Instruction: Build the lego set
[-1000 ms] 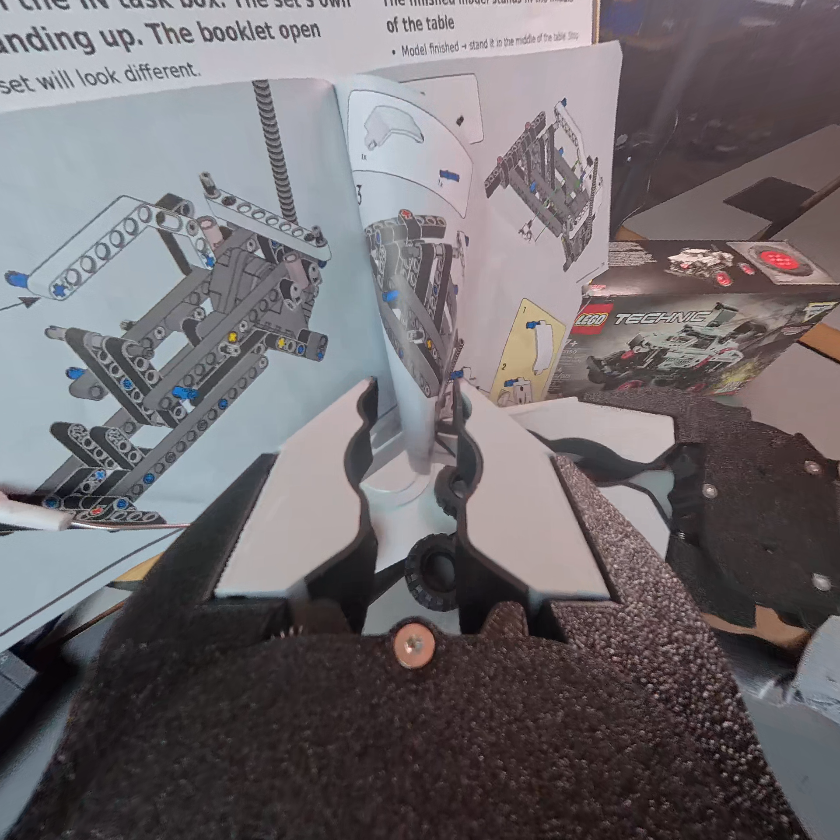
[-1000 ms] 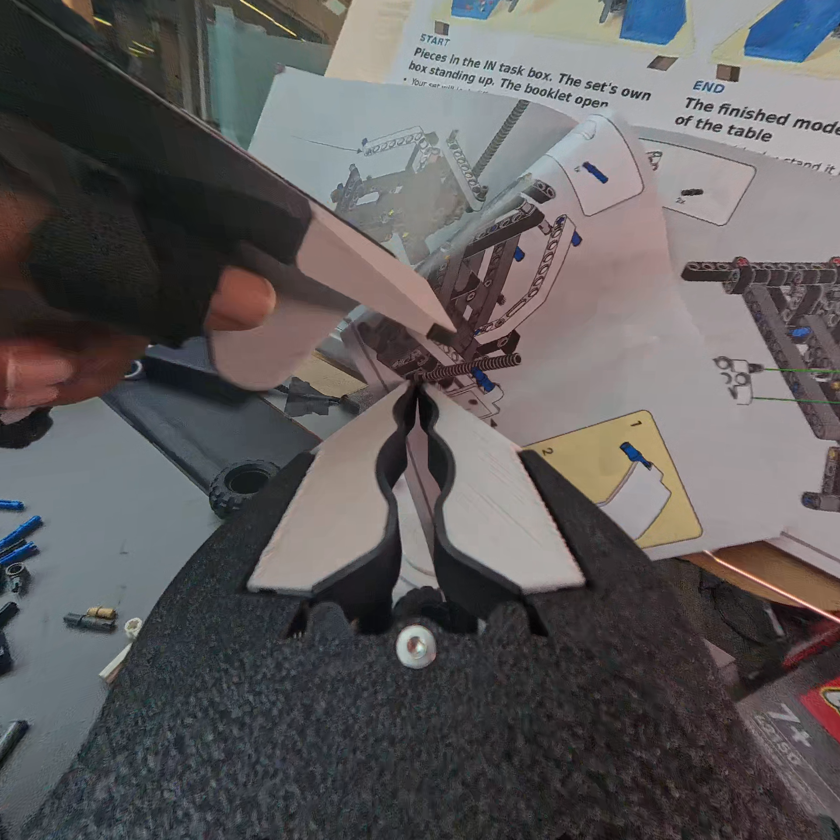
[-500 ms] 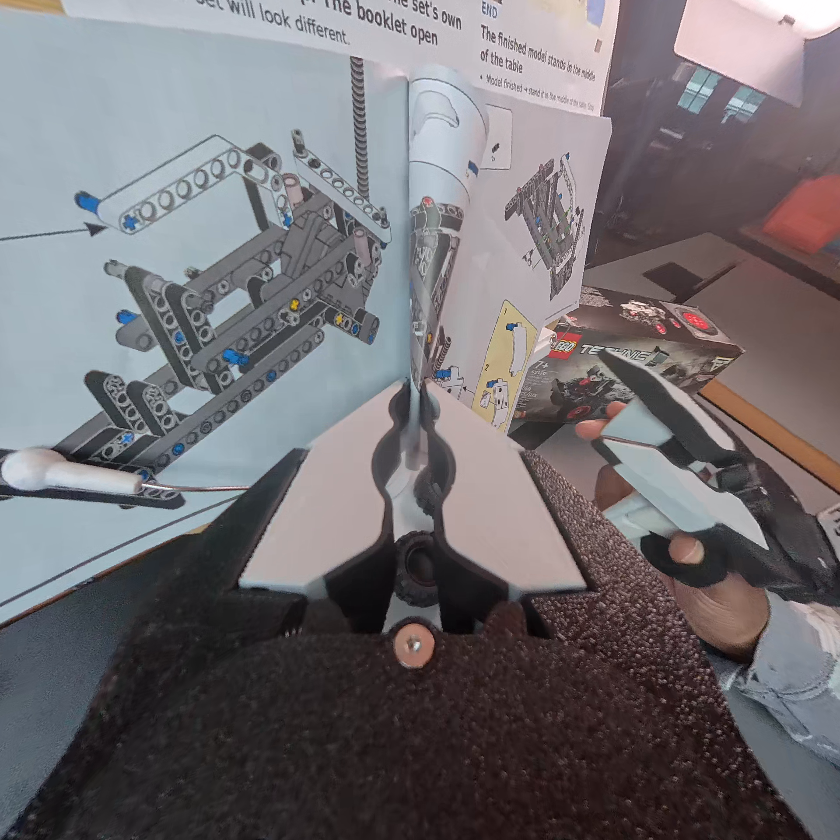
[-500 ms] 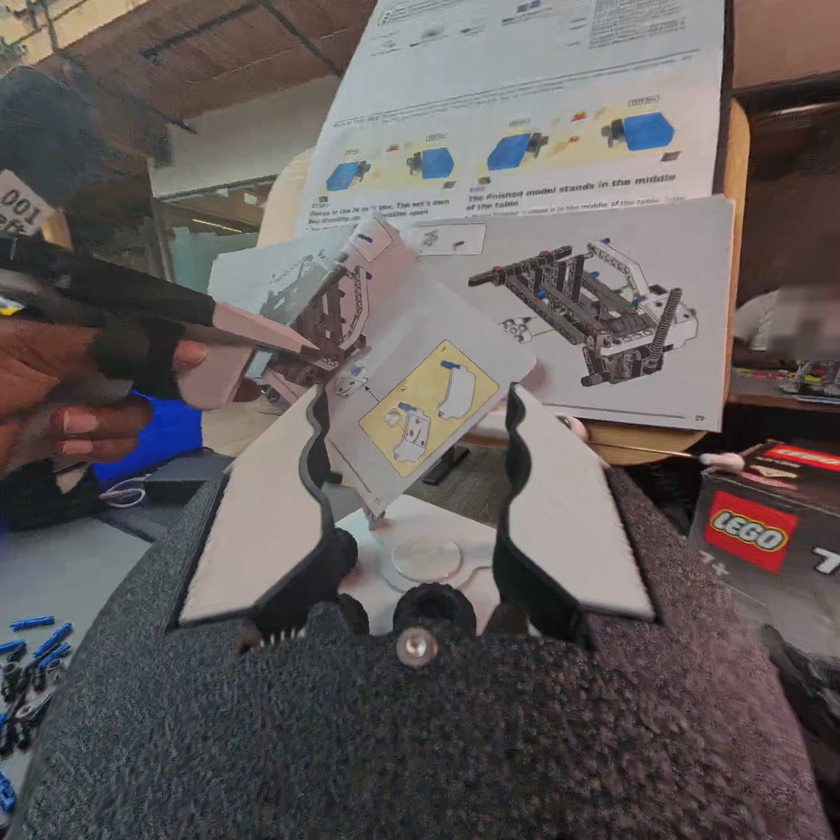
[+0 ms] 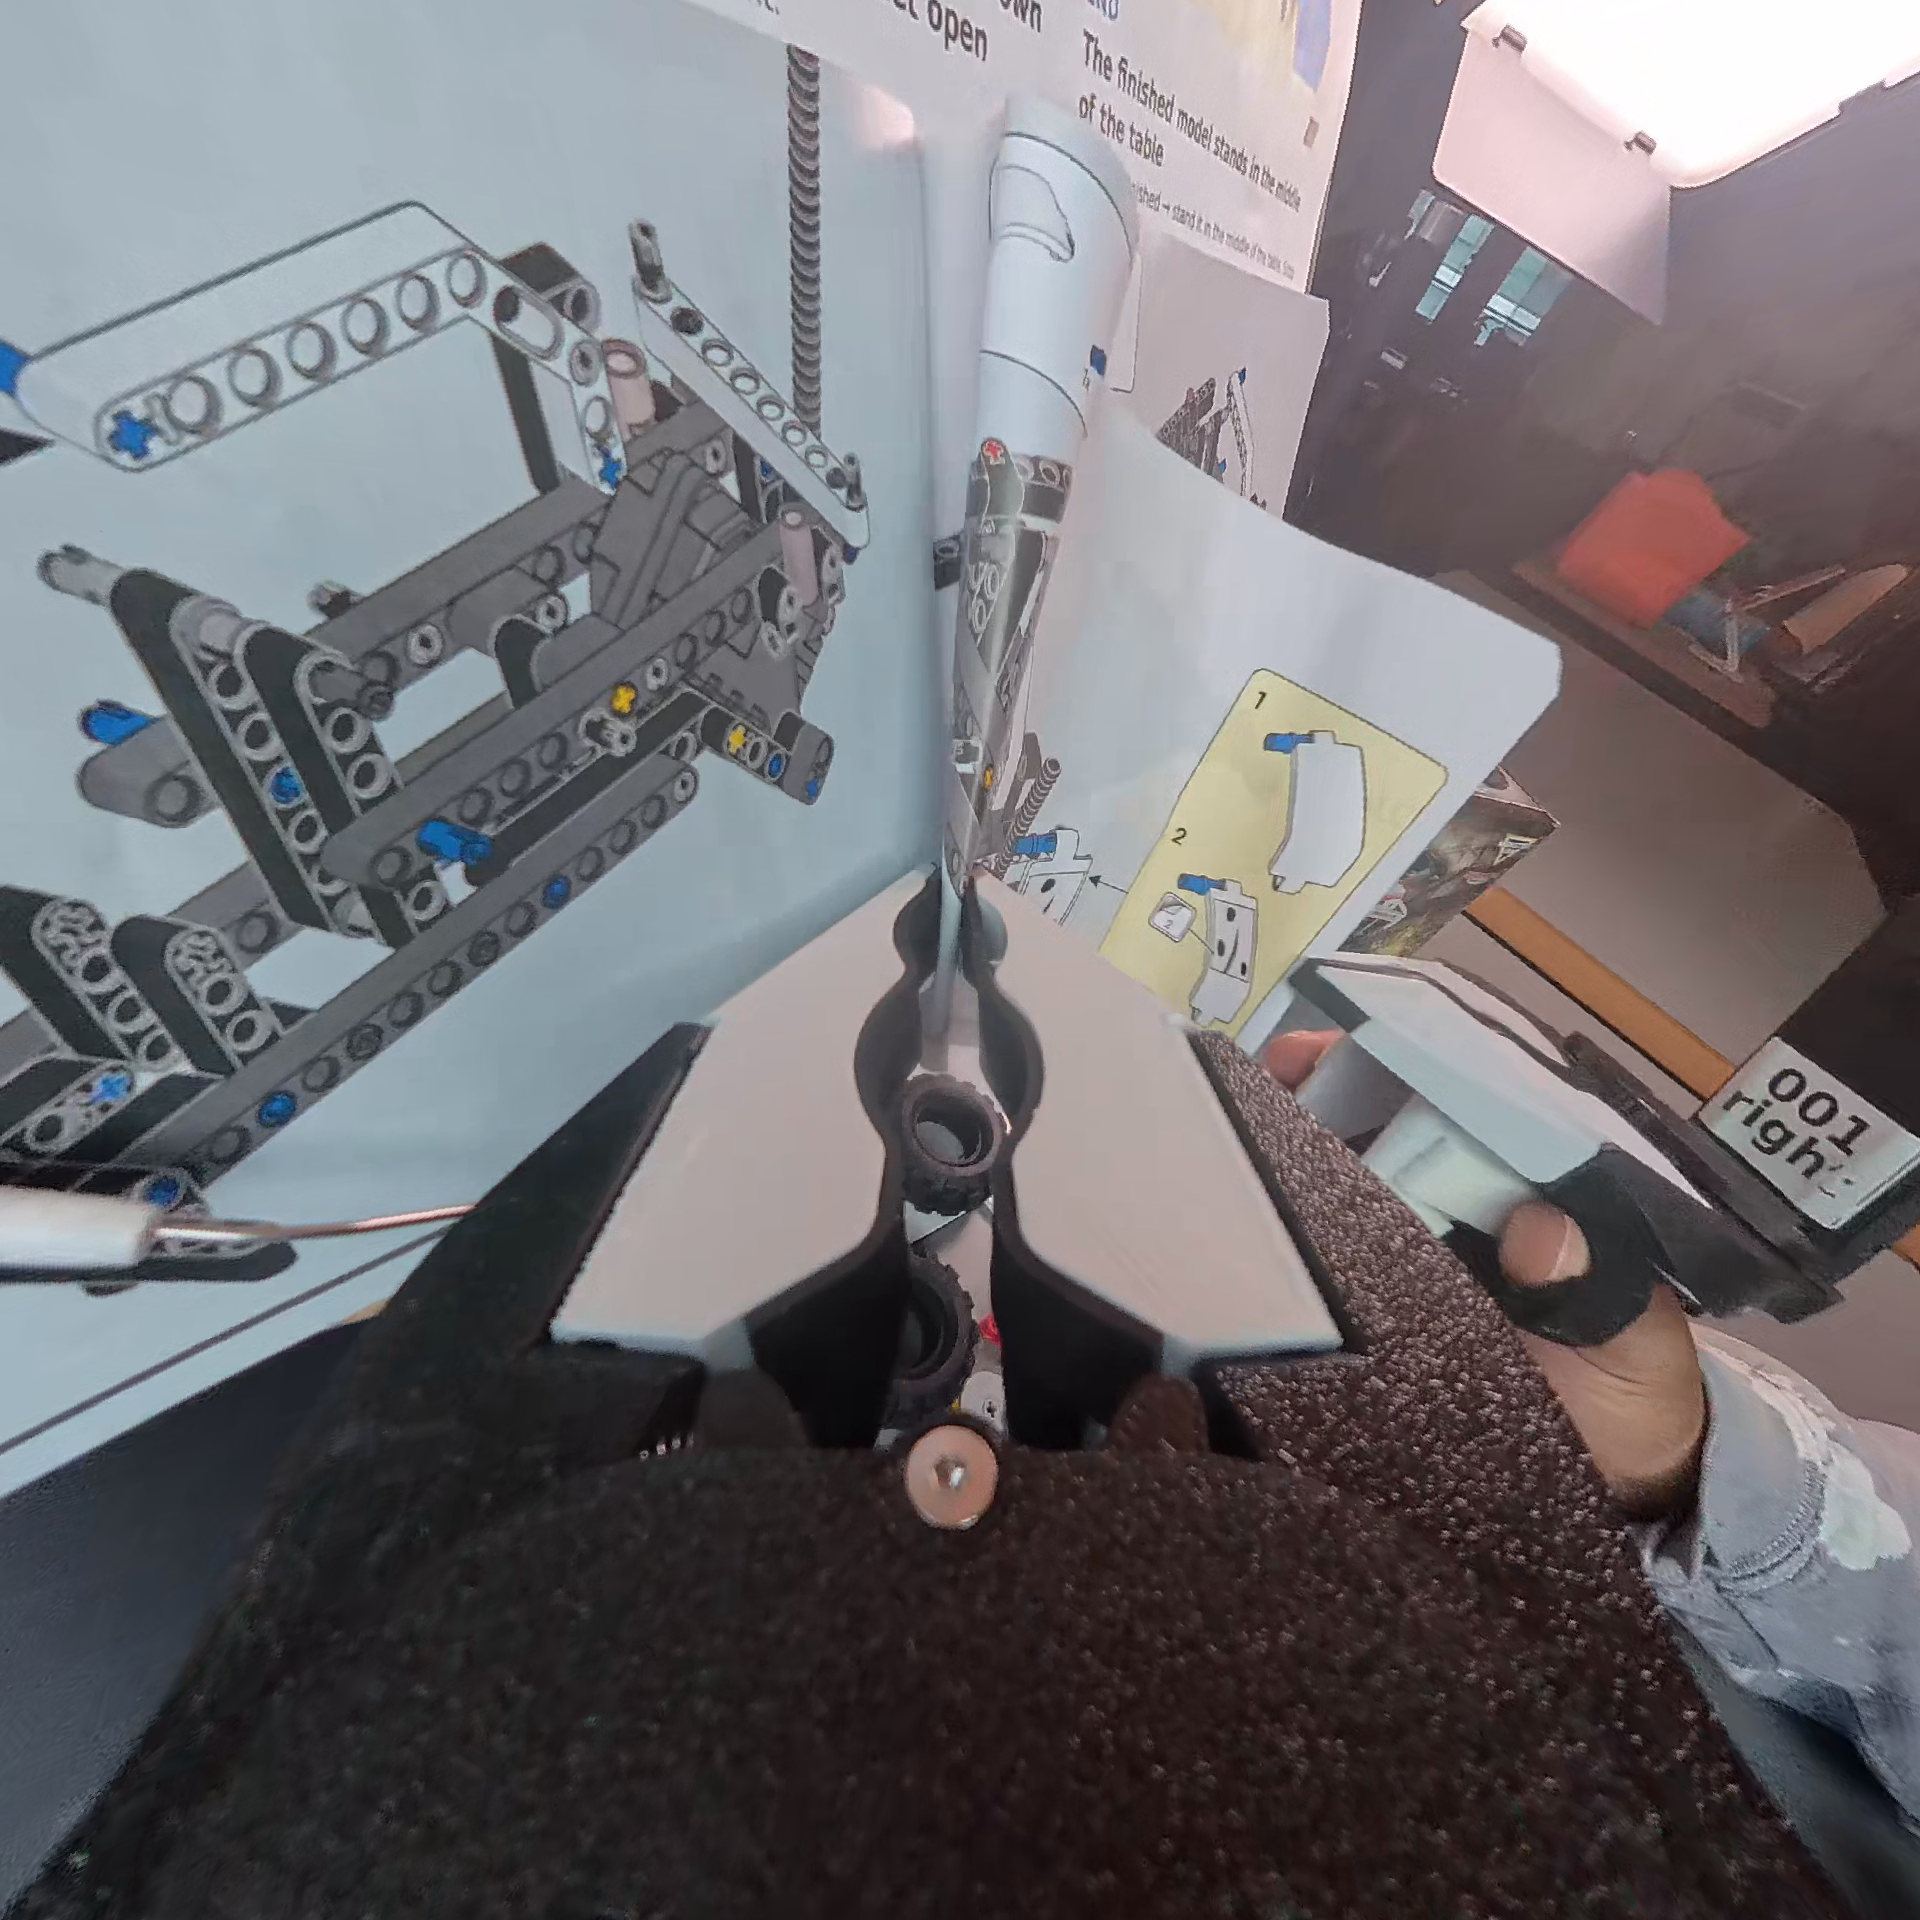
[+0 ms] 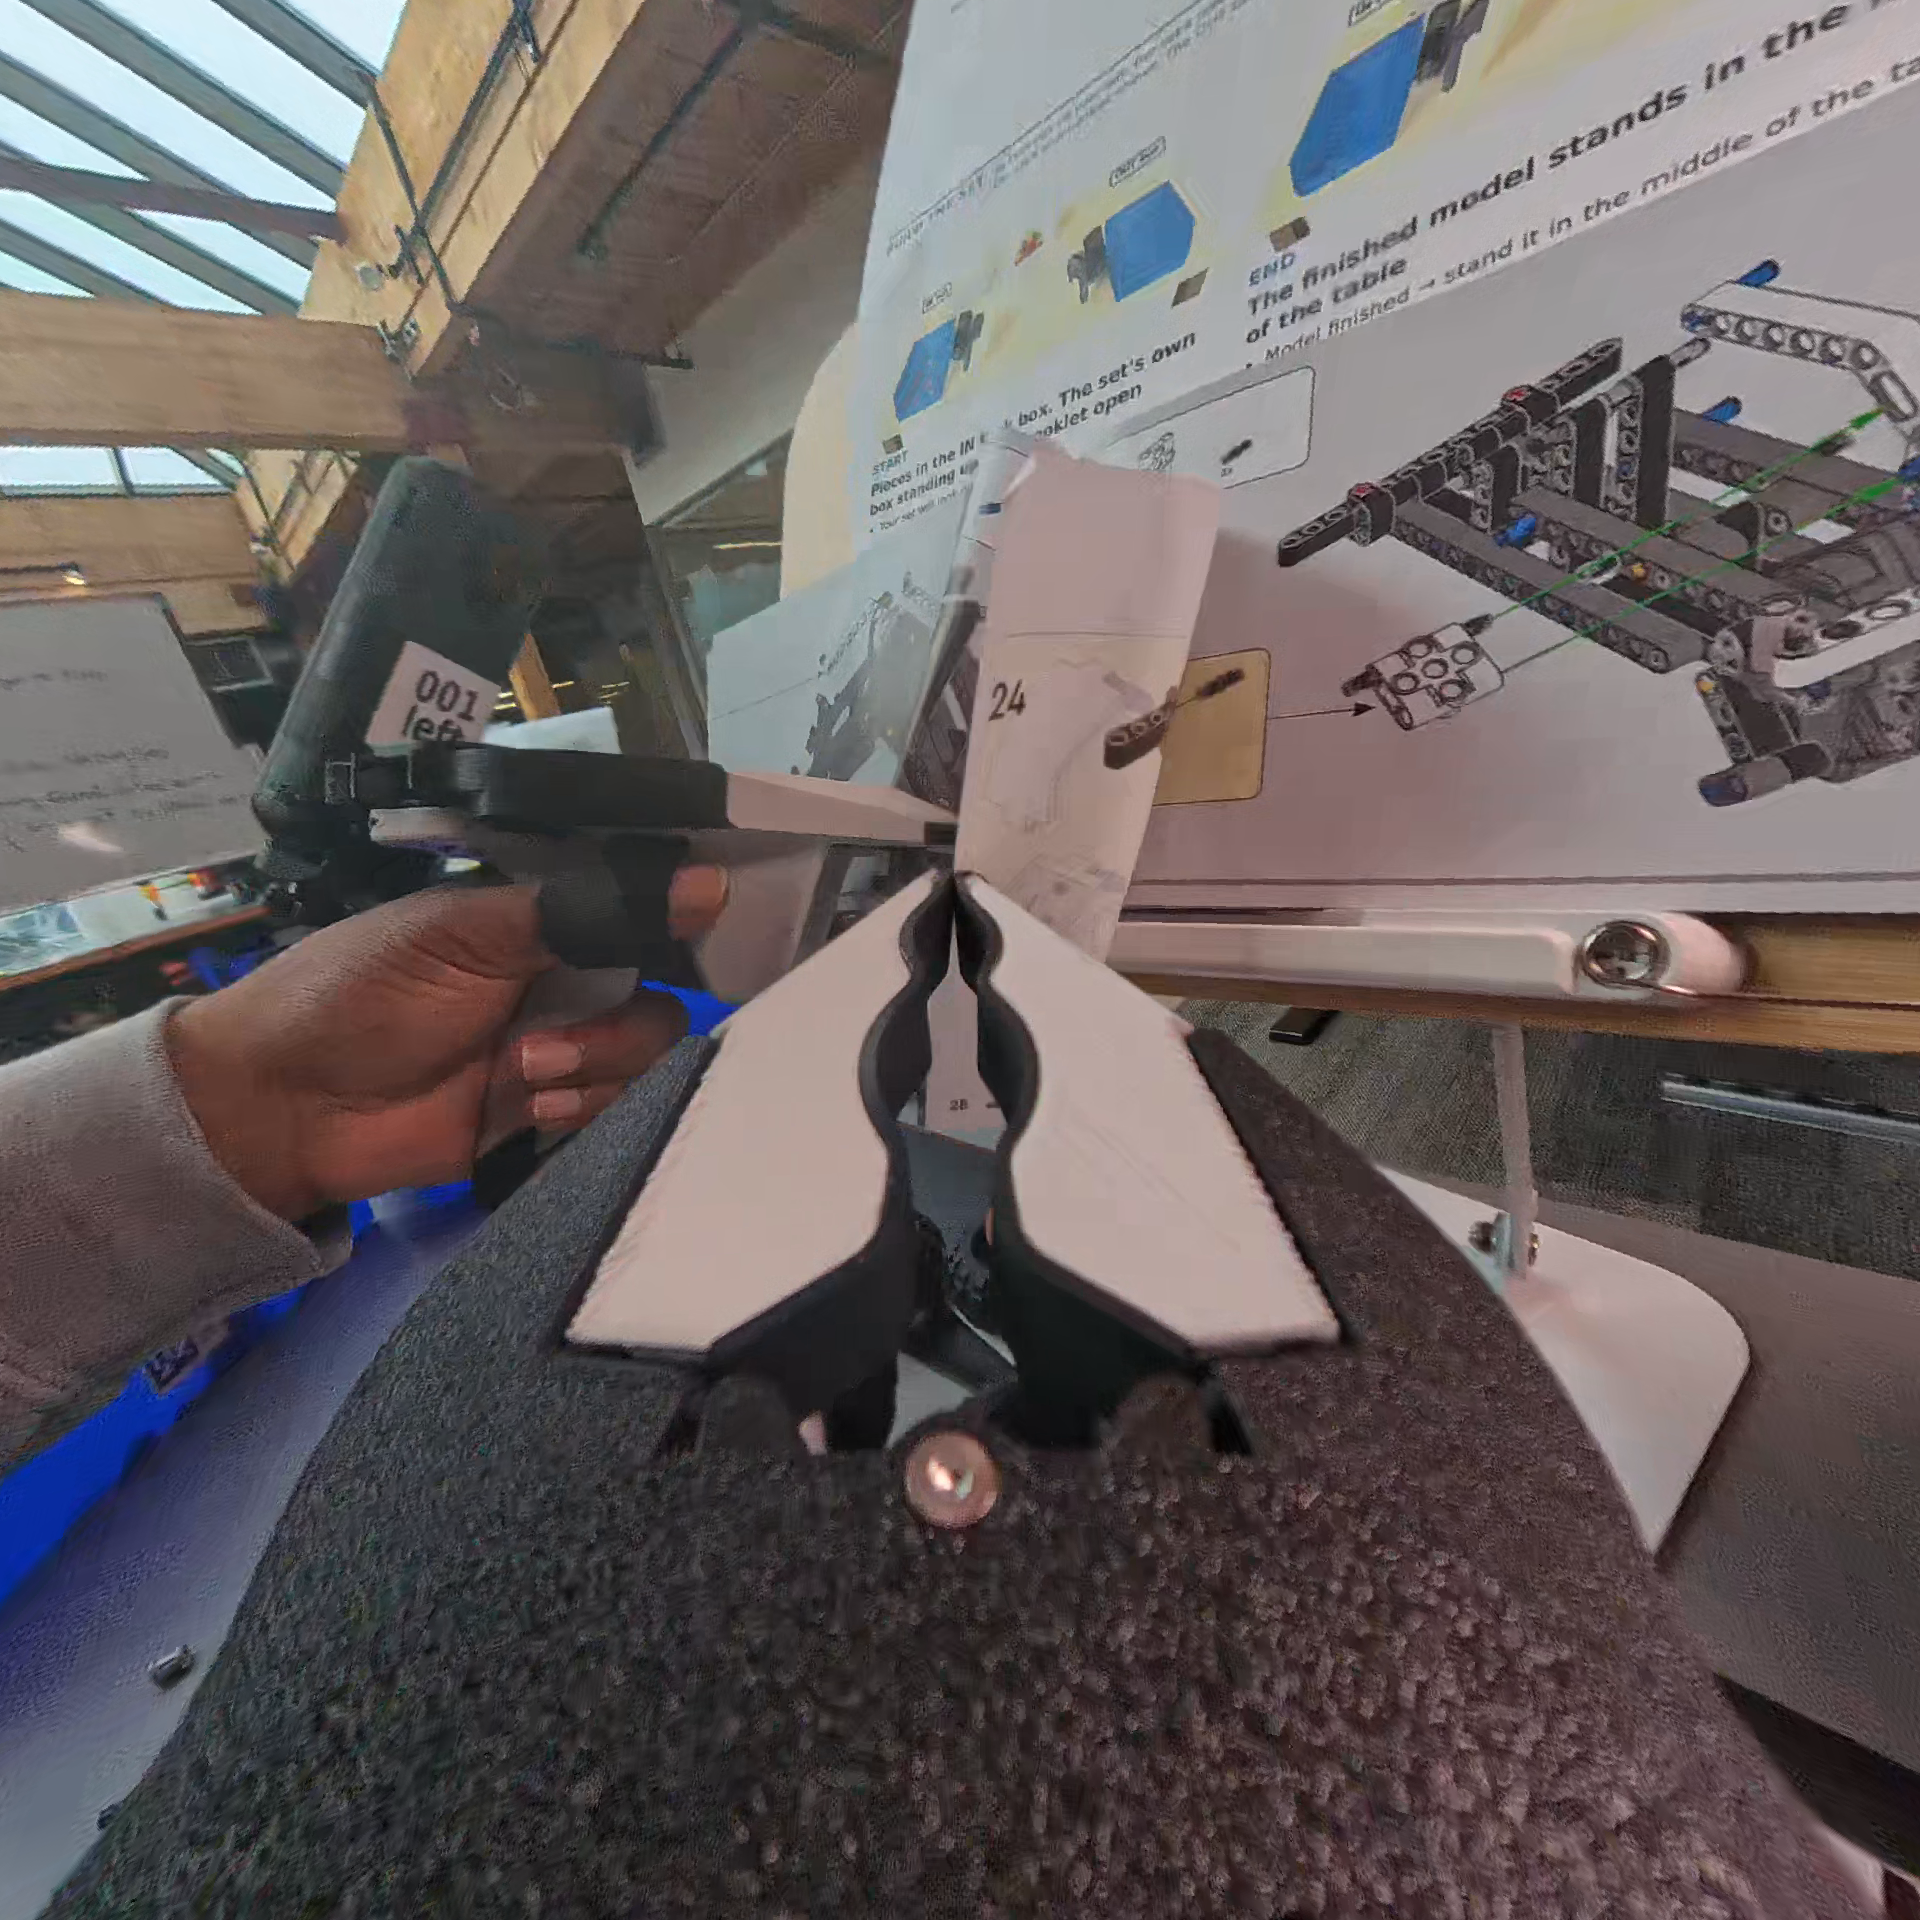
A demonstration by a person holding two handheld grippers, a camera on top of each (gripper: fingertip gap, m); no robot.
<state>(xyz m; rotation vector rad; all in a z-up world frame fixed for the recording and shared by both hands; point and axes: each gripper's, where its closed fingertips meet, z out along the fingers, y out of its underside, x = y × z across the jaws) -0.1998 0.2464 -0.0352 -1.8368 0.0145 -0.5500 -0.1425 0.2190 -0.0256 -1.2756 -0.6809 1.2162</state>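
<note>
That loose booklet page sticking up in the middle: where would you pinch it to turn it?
Pinch the loose page at its free bottom edge, coming from below and in front. It stands edge-on and curled, so only thin edges offer a bite. Both the left gripper and right gripper appear shut there.

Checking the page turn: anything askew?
Yes. One booklet page stands curled away from the open booklet on the stand, with the left hand-held gripper shut on its lower edge. The right hand-held gripper pinches a page too.
</note>
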